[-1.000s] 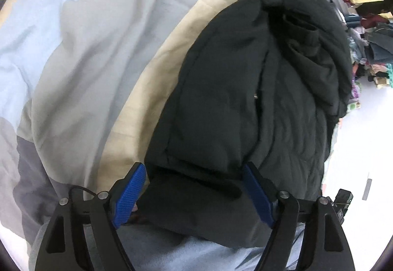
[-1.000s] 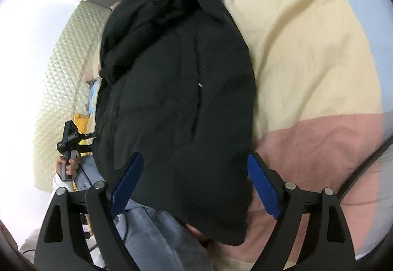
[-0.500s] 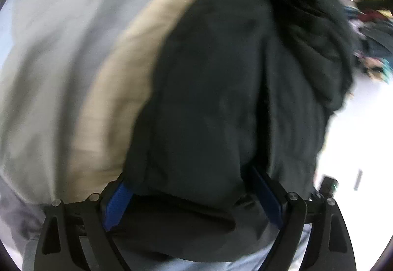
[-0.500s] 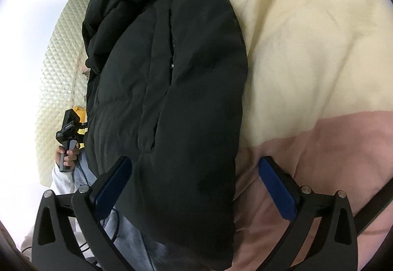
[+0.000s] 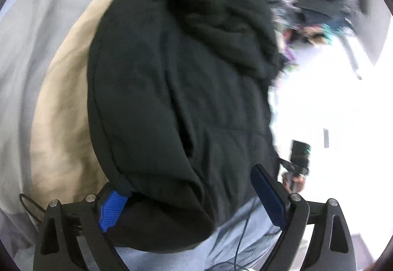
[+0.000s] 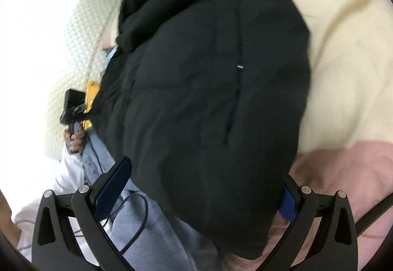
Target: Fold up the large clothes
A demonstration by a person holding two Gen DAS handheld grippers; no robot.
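Between both wide-open tongs, left [image 5: 190, 197] and right [image 6: 199, 187], the black jacket [image 5: 172, 89] lies on the bed [image 6: 343, 62], its long axis running straight ahead, hem nearest.

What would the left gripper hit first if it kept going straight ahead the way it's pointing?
Most likely the black jacket: its hem already bulges between the open fingers of the left gripper, though depth is hard to judge.

Left tongs [image 5: 191, 199] and right tongs [image 6: 199, 194] spread wide.
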